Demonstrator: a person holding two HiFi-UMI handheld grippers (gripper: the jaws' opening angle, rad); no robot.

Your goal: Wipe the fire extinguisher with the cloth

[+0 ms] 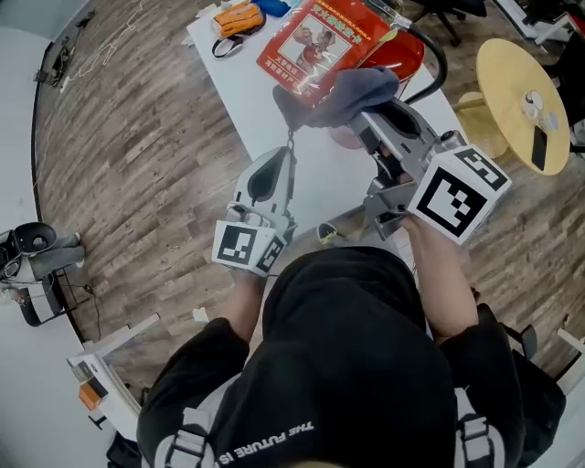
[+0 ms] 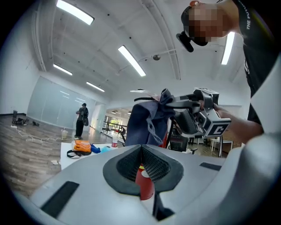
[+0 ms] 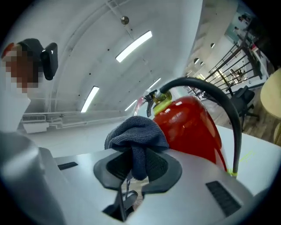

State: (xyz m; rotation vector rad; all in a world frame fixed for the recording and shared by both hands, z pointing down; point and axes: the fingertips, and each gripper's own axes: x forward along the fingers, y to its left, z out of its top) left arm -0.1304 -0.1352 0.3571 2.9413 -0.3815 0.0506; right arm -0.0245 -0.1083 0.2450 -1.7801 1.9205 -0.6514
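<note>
The red fire extinguisher (image 1: 402,50) sits on the white tabletop (image 1: 265,101) at the person's twelve o'clock, its big printed label turned up toward the head view and its black hose (image 1: 437,69) curving off at its three o'clock side. The right tongs (image 1: 377,123) are clenched on the grey-blue cloth (image 1: 343,91). In the right gripper view a fold of the cloth (image 3: 136,132) runs down between the two dark pads while the rest bunches up above the right tongs (image 3: 134,154), just beside the extinguisher's red body (image 3: 193,127). There the hose (image 3: 219,99) arcs over from the yellow-green collar at the valve. From above, the cloth lies against the near end of the extinguisher, over the lower edge of the label. The left tongs (image 1: 291,151) are at the cloth's seven o'clock, pressed together so that the pads meet in a thin line. Their tips reach the cloth's hanging corner, though I cannot tell whether any fabric is pinched there. In the left gripper view the cloth (image 2: 147,121) hangs right above the left tongs (image 2: 141,147), and a bit of red shows through the gap lower down between them. An orange item (image 1: 236,16) lies on the tabletop at eleven o'clock, and a round yellow table (image 1: 512,82) stands on the wooden floor (image 1: 137,137) at two o'clock
</note>
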